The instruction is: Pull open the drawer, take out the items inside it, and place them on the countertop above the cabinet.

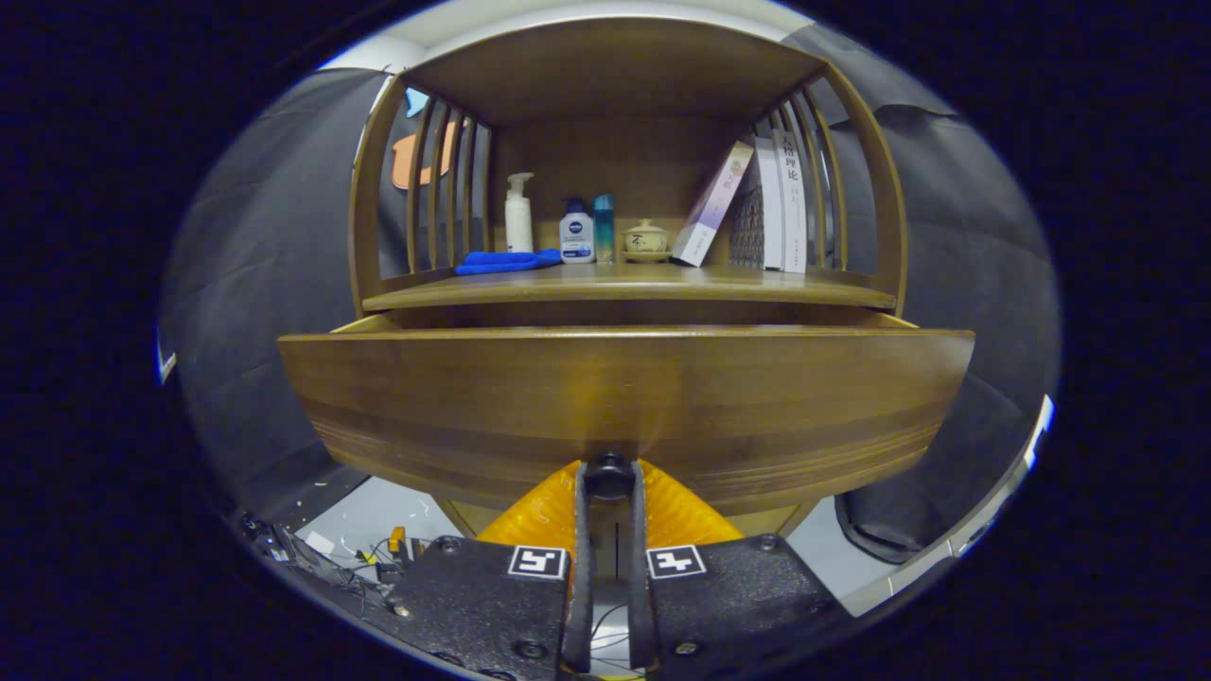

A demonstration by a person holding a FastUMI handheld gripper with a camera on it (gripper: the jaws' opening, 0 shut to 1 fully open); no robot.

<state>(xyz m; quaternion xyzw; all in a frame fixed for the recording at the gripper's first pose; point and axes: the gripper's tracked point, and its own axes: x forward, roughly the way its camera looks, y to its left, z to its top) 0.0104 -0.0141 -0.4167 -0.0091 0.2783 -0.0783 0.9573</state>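
Gripping the small dark knob (pixel 608 476) of the drawer (pixel 624 407), the claw (pixel 608 487) is closing in narrow, with one finger pressing on each side of the knob. The knob is sitting low on the middle of the drawer front, right at the tips of the fingers.

The drawer is sticking out a little from the wooden cabinet (pixel 856 189), and its wide brown front is standing just ahead of the claw. The front is hiding the inside of the drawer, so I cannot tell what is lying in it.

Just above the drawer, the worktop (pixel 624 288) is running flat under a wooden roof, with thin wooden bars on both sides. A blue cloth (pixel 506 261) is lying on the worktop toward the left. Behind the cloth a white pump bottle (pixel 518 216) is standing up straight. Next to that a short white and blue bottle (pixel 576 232) is standing, with a thin blue-green bottle (pixel 604 227) just beside it. A little pale pot with a lid (pixel 646 238) is sitting near the middle. To the right, one book (pixel 711 203) is leaning over onto a row of standing books (pixel 778 203).

Down low, left of the claw, some wires (pixel 355 558) are lying on the floor.
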